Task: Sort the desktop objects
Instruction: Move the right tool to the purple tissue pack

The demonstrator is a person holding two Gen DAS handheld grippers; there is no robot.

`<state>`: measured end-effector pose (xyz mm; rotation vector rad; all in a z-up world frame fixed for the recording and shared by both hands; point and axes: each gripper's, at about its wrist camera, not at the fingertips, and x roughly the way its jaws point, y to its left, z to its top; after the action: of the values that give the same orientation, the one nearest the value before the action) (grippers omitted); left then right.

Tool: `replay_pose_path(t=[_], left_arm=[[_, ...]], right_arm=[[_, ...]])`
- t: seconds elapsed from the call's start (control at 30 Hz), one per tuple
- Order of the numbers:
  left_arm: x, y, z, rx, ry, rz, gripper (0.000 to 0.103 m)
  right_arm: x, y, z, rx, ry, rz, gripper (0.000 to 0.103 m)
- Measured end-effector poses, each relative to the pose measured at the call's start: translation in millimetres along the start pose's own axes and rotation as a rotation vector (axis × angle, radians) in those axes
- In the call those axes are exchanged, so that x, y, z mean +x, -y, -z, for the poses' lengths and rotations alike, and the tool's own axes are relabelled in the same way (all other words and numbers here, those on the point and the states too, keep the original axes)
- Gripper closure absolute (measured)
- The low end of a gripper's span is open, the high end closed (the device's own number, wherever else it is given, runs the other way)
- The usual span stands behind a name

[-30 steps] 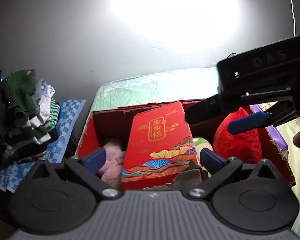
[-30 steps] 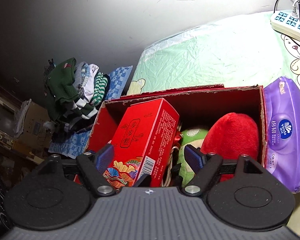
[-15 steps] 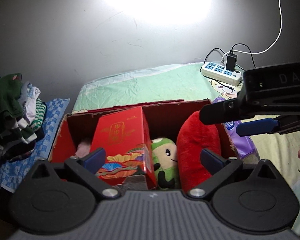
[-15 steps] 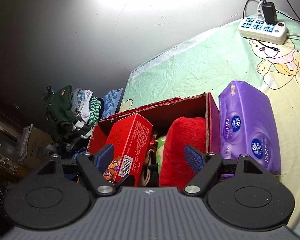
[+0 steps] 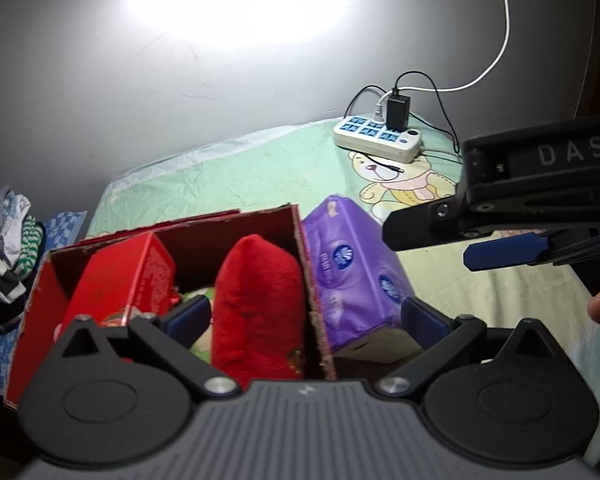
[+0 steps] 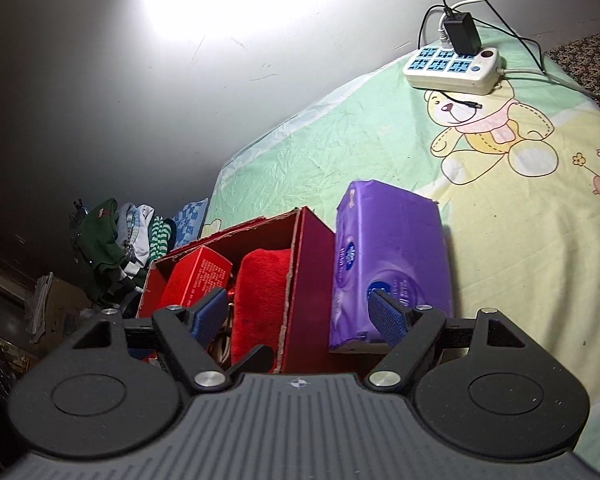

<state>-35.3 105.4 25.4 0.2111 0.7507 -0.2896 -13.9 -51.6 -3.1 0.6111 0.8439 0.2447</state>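
Red open-topped cardboard box (image 6: pixel 300 280) sat on green bear-print bedsheet (image 6: pixel 500 240), w/ red plush cushion (image 5: pixel 256 300) & red printed carton (image 5: pixel 120 276) inside. Purple plastic tissue pack (image 6: pixel 392 260) lay just beside box's right wall. Left tool (image 5: pixel 304 316) & right tool (image 6: pixel 296 312) hung above box, both spread, nothing pinched.

The red cardboard box (image 6: pixel 300 280) was packed: a red plush cushion (image 6: pixel 260 288) and a red carton (image 6: pixel 196 276) filled it, leaving little room inside. A purple tissue pack (image 6: pixel 392 248) lay against its right wall. Right of the pack the bedsheet (image 6: pixel 520 240) lay open up to the power strip (image 6: pixel 452 66) and its cables by the wall.
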Motion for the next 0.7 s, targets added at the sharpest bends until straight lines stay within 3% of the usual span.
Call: replay_pose_path(t=[0.27, 0.57, 0.7], left_arm=[[19.0, 58.3, 9.4, 0.072, 0.002, 0.069, 0.002], [59.6, 83.4, 19.2, 0.034, -0.060, 0.000, 0.002], [76.9, 84.3, 22.5, 0.013, -0.045, -0.054, 0.002]], right_arm=[[-16.3, 45.9, -15.6, 0.012, -0.029, 0.031, 0.023], [-5.9, 85.8, -28.6, 0.031, -0.117, 0.008, 0.022], [4.8, 91.3, -32.9, 0.013, -0.158, -0.007, 0.022]])
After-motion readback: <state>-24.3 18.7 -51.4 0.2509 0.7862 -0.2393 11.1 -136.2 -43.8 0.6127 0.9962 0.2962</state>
